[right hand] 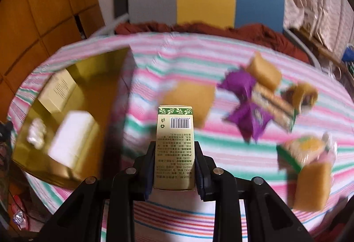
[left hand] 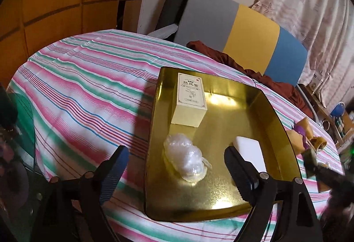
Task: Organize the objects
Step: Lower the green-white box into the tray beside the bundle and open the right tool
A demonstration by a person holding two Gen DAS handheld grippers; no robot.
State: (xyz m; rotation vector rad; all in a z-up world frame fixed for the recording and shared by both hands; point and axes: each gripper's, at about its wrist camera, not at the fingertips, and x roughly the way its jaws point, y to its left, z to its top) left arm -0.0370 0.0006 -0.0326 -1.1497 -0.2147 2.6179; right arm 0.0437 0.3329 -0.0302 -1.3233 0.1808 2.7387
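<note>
A gold tray (left hand: pixel 278 122) lies on the striped tablecloth. In it are a cream box (left hand: pixel 190 100), a crumpled clear plastic bag (left hand: pixel 188 157) and a white block (left hand: pixel 250 149). My left gripper (left hand: pixel 177 166) is open and empty above the tray's near end, over the plastic bag. My right gripper (right hand: pixel 174 149) is shut on a tall gold-and-green box (right hand: pixel 176 144) with a barcode, held above the cloth to the right of the tray (right hand: pixel 106 78). The right wrist view is blurred.
Loose on the cloth right of the tray are yellow sponge-like blocks (right hand: pixel 265 73), purple wrappers (right hand: pixel 247 109), a green-edged packet (right hand: pixel 305 151) and a brown roll (right hand: pixel 303 93). A grey, yellow and blue chair back (left hand: pixel 243 31) with a dark red cloth stands behind the table.
</note>
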